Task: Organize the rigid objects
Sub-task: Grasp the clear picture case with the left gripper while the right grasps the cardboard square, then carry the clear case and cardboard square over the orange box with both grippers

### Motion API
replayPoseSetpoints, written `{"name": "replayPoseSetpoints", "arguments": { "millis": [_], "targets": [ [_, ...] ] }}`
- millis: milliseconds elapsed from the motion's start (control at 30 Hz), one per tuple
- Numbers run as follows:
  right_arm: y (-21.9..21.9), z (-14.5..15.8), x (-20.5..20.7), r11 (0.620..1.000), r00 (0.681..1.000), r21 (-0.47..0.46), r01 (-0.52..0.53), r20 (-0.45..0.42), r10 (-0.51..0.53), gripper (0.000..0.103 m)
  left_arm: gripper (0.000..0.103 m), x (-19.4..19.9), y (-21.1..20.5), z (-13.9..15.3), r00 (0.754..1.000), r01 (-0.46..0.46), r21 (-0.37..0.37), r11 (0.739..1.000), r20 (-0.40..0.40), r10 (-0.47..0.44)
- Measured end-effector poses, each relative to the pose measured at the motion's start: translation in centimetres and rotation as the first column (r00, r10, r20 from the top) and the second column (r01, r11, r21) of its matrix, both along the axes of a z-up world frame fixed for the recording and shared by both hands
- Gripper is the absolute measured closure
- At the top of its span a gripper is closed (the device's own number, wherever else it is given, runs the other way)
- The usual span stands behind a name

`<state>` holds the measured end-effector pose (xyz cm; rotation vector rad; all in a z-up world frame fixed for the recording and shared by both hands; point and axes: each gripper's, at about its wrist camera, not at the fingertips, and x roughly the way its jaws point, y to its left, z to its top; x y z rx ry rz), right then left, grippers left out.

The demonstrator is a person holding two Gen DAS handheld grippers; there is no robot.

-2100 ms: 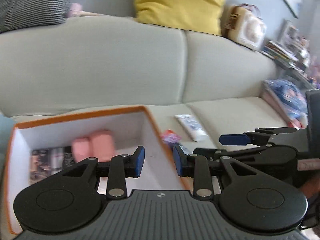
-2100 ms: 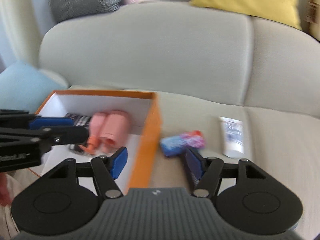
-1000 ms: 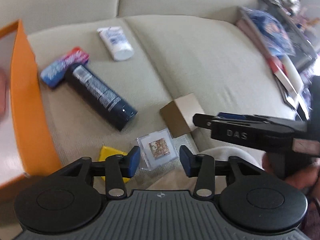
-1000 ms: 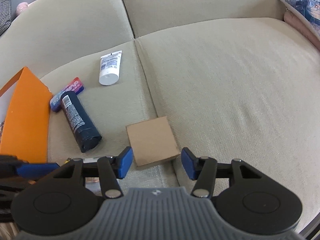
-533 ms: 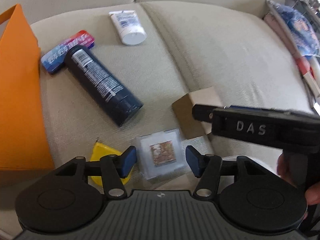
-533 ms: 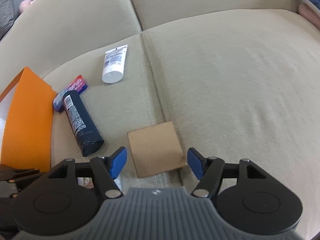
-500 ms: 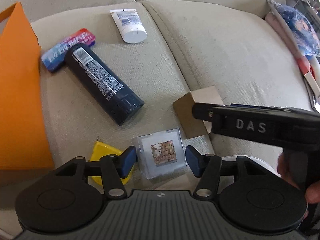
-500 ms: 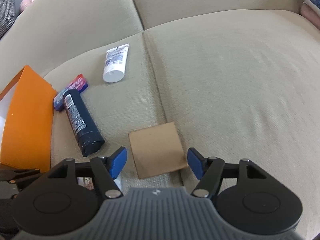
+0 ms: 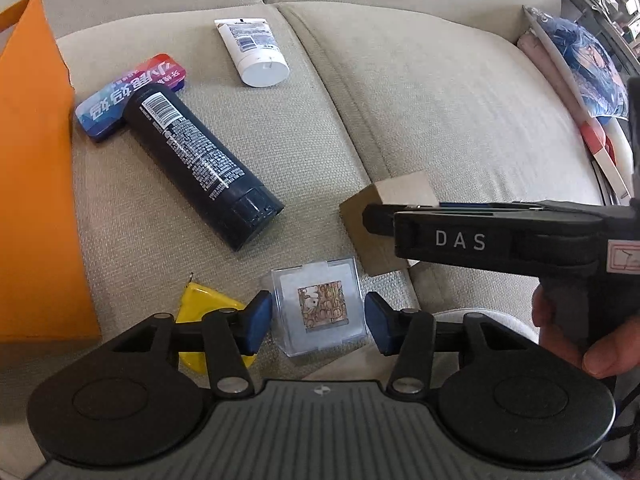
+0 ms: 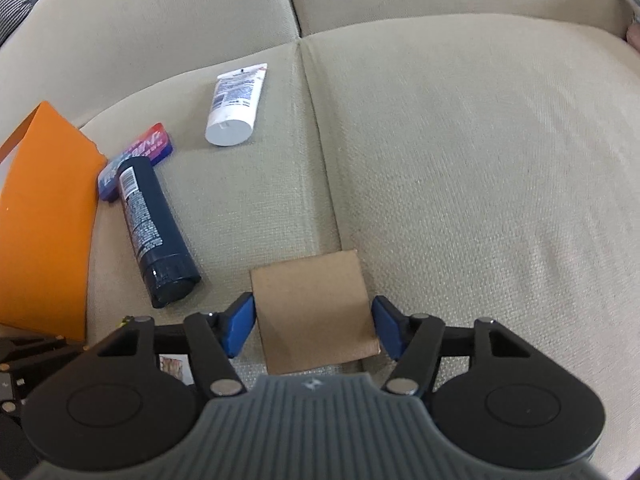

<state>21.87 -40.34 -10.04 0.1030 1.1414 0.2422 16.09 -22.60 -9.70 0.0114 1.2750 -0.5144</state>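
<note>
Clear square case [image 9: 320, 307] flat on sofa cushion; brown cardboard box [image 10: 314, 309] just beside it.

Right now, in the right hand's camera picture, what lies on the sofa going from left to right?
Orange box → colourful tin → white tube → cardboard box, between the right gripper pads.

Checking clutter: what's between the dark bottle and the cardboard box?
Nothing: bare cushion and the seam between bottle and box, clearest in the right wrist view.
</note>
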Motion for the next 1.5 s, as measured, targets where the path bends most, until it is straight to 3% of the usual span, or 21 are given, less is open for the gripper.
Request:
{"name": "replayPoseSetpoints", "arguments": {
  "millis": [267, 467, 733, 1200, 1400, 1500],
  "targets": [
    [0.7, 2.1, -1.6, 0.999, 0.998, -0.038, -0.015, 0.054, 0.017, 0.039, 0.046, -1.1, 1.7, 2.1, 0.998, 0.01, -0.047, 0.999, 0.054, -0.007],
    [1.3, 4.5, -3.1, 0.998, 0.993, -0.05, -0.032, 0.109, 0.037, 0.039, 0.047, -1.8, 4.9, 5.4, 0.993, -0.04, -0.121, 0.992, 0.103, 0.053],
    [4.9, 8.4, -3.9, 0.984, 0.97, -0.102, -0.143, 0.183, 0.16, 0.039, 0.047, -2.1, 9.5, 10.5, 0.97, -0.111, -0.213, 0.971, 0.19, 0.153],
    [17.3, 15.1, -4.0, 0.87, 0.828, -0.166, -0.464, 0.267, 0.492, 0.039, 0.047, 0.9, 20.2, 12.8, 0.921, -0.285, -0.203, 0.937, 0.214, 0.326],
    [22.9, 15.1, -3.6, 0.796, 0.754, -0.21, -0.568, 0.255, 0.605, 0.039, 0.047, 1.9, 23.2, 11.8, 0.918, -0.305, -0.168, 0.937, 0.209, 0.336],
    [25.7, 14.7, -3.6, 0.733, 0.694, -0.257, -0.629, 0.24, 0.679, 0.039, 0.047, 2.7, 24.1, 11.1, 0.923, -0.303, -0.148, 0.941, 0.201, 0.329]
  ]
}}
